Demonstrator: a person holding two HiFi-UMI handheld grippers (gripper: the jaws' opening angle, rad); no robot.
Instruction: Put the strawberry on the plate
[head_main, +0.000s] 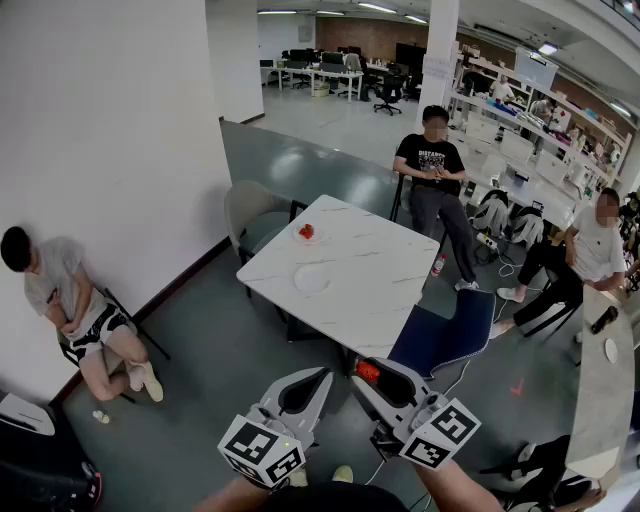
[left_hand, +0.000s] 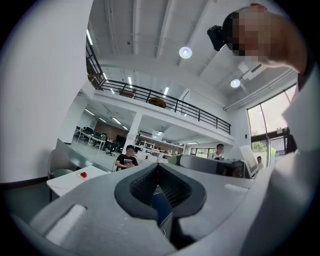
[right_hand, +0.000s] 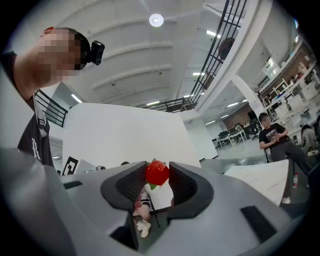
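Red strawberry (right_hand: 157, 173) pinched in right gripper (right_hand: 157, 171) | left gripper (left_hand: 158, 166) jaws together | plate (head_main: 312, 280) on white table (head_main: 375, 272)

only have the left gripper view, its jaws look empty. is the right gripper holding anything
Observer: Yes, the right gripper is shut on a strawberry.
Operator: any free plate on that table
Observer: An empty white plate lies near the middle of the white table.
Operator: what's at its far corner
Observer: A red thing, maybe another strawberry, on what looks like a smaller plate.
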